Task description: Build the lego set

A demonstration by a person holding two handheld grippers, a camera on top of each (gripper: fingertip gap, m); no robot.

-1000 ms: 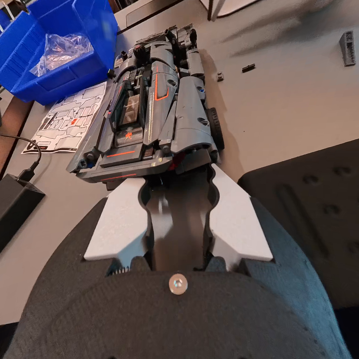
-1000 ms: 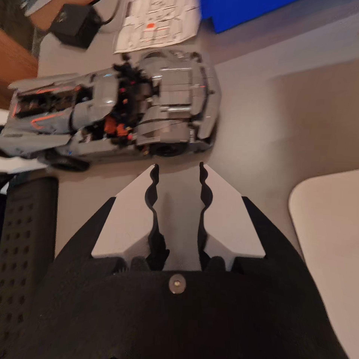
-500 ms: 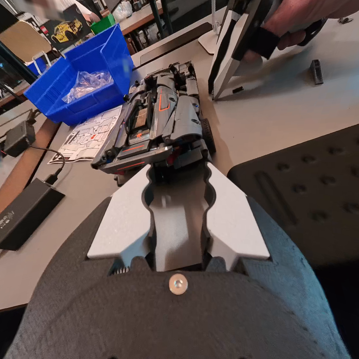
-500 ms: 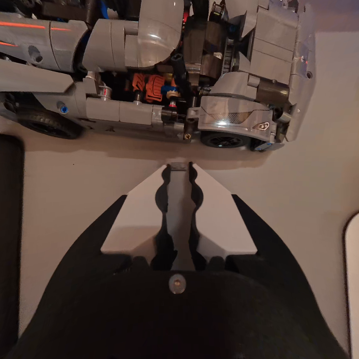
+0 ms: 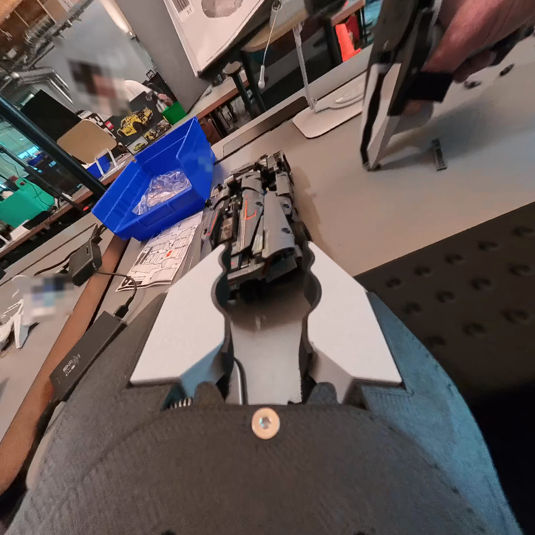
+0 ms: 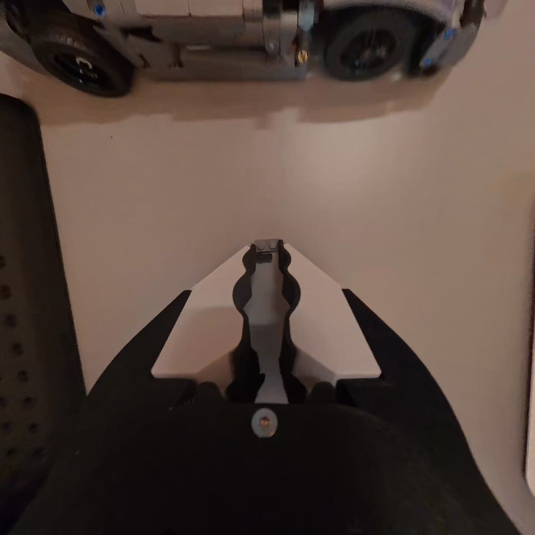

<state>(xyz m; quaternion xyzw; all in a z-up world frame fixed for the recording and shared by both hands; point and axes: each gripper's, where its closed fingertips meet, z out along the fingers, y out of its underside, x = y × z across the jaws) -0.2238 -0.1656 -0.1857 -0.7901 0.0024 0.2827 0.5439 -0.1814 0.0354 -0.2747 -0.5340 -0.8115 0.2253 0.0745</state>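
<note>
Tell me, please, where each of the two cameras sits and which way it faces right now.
Left wrist view: sits on the left gripper, low over the grey table, looking along the Lego car toward the blue bin; its jaws stand open, and the right gripper in a hand shows farther off.
Right wrist view: sits on the right gripper, looking down at the table beside the car's wheels; its jaws are shut on a small grey plate.
Shared: the car, the table and the right gripper.

Left gripper (image 5: 265, 260) jaws spread wide, aimed low and forward; right gripper (image 6: 267, 246) jaws nearly closed, tips pinching a small plate (image 6: 266, 245), pointed downward
</note>
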